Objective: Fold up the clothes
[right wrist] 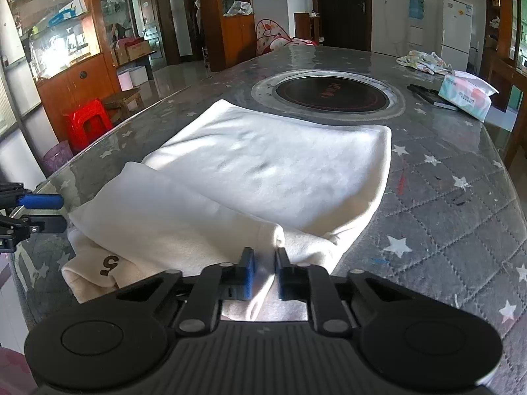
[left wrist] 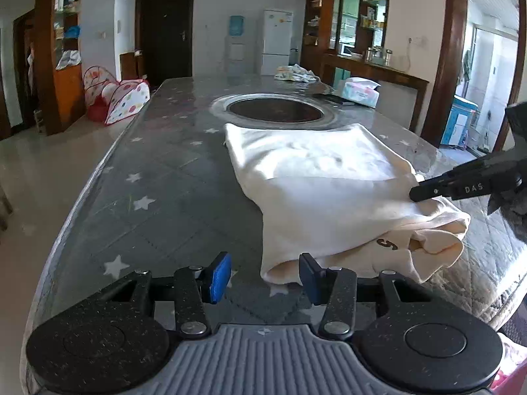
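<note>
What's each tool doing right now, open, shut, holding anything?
Left tool: open, holding nothing, at the near corner of the cream garment.
Right tool: closed, pinching a fold at the garment's near edge.

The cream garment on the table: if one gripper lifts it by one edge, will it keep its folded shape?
Probably not. The cream garment lies in soft wrinkled layers, so it looks floppy and would likely drape and unfold. It seems light. On the glossy table it may slide when pushed.

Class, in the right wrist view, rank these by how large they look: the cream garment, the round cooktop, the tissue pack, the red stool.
1. cream garment, nearest the camera
2. round cooktop
3. tissue pack and red stool: look about alike, so unranked
</note>
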`<state>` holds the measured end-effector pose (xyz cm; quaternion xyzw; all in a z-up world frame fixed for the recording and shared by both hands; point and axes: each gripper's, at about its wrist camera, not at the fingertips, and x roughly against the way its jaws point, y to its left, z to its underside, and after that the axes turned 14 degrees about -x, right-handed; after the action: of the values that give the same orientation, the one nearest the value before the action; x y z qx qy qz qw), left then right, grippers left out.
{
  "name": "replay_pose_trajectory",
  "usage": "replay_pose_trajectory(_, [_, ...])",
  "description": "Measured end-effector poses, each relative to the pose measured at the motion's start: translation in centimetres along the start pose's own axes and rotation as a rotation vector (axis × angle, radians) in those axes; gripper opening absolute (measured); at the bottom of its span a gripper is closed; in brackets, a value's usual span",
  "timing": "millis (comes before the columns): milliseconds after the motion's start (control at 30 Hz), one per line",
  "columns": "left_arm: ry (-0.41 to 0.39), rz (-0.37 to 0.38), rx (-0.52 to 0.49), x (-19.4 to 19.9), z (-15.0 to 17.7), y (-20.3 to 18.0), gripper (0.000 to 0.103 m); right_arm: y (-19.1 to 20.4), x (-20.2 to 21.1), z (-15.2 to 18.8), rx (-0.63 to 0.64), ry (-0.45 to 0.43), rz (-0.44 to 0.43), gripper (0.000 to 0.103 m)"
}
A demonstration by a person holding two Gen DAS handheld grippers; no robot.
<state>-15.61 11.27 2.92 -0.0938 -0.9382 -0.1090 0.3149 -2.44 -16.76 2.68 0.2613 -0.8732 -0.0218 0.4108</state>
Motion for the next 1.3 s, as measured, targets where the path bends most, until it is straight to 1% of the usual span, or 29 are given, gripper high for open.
replay_pose_trajectory(133, [0.004,0.008,-0.006,-0.5,0.3,-0.1,0.045,0.4,0.4,-0.1,0.008,-0.019,0.013,0.006])
replay_pose_trajectory(167, [0.003,0.008,-0.007,-0.6,0.4,-0.1,0.039,0.4,0.5,-0.1,0.011,-0.025,0.014,0.006])
replay_pose_trajectory(200, [0.002,0.004,-0.013,-0.6,0.5,-0.2,0.03,0.5,0.7,-0.3,0.014,-0.031,0.015,0.006])
replay_pose_trajectory(233, [0.001,-0.002,-0.024,-0.6,0.5,-0.4,0.025,0.7,1.1,-0.4,0.021,-0.044,0.019,0.005])
replay_pose_trajectory(300, [-0.002,-0.015,-0.047,-0.6,0.6,-0.7,0.011,1.0,1.8,-0.8,0.031,-0.07,0.021,0.005])
replay_pose_trajectory(400, [-0.011,-0.019,-0.065,-0.3,0.6,-0.9,0.005,1.6,3.3,-1.4,0.063,-0.12,0.035,0.004])
replay_pose_trajectory(533, [-0.021,-0.01,-0.075,0.0,0.6,-0.9,0.003,1.6,3.8,-1.6,0.064,-0.136,0.064,0.004])
replay_pose_trajectory(667, [-0.005,0.0,-0.087,0.3,0.6,-0.7,0.003,0.9,1.8,-0.5,0.038,-0.064,0.088,0.004])
replay_pose_trajectory(767, [0.004,0.024,-0.089,0.7,0.4,-0.3,0.006,0.4,1.1,-0.1,0.024,-0.04,0.094,0.005])
replay_pose_trajectory(833, [-0.007,0.037,-0.094,1.2,-0.4,0.1,0.006,0.3,1.7,-0.4,0.024,-0.058,0.091,0.007])
replay_pose_trajectory(933, [-0.039,0.04,-0.089,1.5,-2.0,0.8,0.01,0.4,3.0,-0.8,0.036,-0.096,0.083,0.008])
replay_pose_trajectory(967, [-0.047,0.048,-0.083,1.1,-2.7,0.9,0.013,0.4,2.9,-1.0,0.035,-0.099,0.076,0.008])
replay_pose_trajectory(1100, [-0.069,0.073,-0.067,-1.3,-5.3,1.0,0.014,0.5,2.1,-1.4,0.027,-0.103,0.05,0.008])
replay_pose_trajectory(1300, [-0.04,0.103,-0.09,-6.2,-7.4,0.0,0.014,1.1,0.4,-1.2,0.039,-0.093,0.025,0.008])
